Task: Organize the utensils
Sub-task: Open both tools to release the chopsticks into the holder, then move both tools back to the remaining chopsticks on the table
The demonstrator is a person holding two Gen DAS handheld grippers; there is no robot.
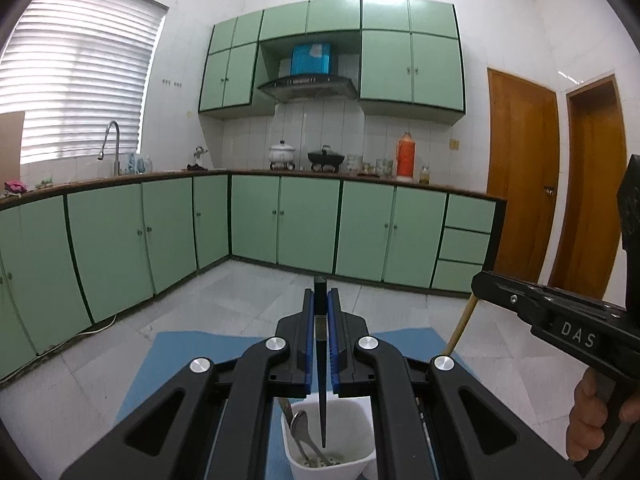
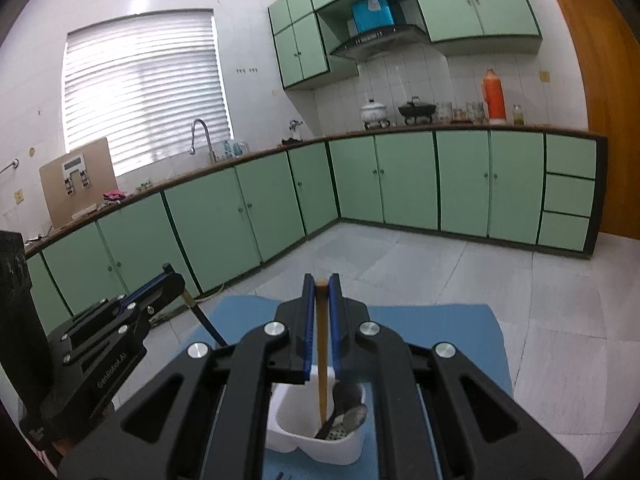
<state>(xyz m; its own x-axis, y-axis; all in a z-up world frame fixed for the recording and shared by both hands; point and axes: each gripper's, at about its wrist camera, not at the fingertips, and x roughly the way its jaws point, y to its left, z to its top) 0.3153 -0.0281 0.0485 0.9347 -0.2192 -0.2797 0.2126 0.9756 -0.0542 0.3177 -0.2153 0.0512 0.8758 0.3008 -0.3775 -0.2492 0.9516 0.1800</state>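
Note:
My left gripper (image 1: 321,300) is shut on a dark chopstick (image 1: 322,408) that hangs point-down into a white utensil holder (image 1: 360,464). A metal spoon (image 1: 299,426) leans inside the holder. My right gripper (image 2: 321,284) is shut on a wooden chopstick (image 2: 322,360), whose lower end is inside the same white holder (image 2: 288,440) beside spoons (image 2: 354,416). In the left wrist view the right gripper (image 1: 478,280) and its wooden chopstick (image 1: 460,328) show at the right. In the right wrist view the left gripper (image 2: 174,276) and its dark chopstick (image 2: 208,324) show at the left.
The holder stands on a blue mat (image 2: 440,340) over a pale tiled surface. Green base cabinets (image 1: 304,224) line the far walls under a counter with pots and an orange flask (image 1: 406,156). Wooden doors (image 1: 520,184) stand at the right. A hand (image 1: 588,424) holds the right gripper's handle.

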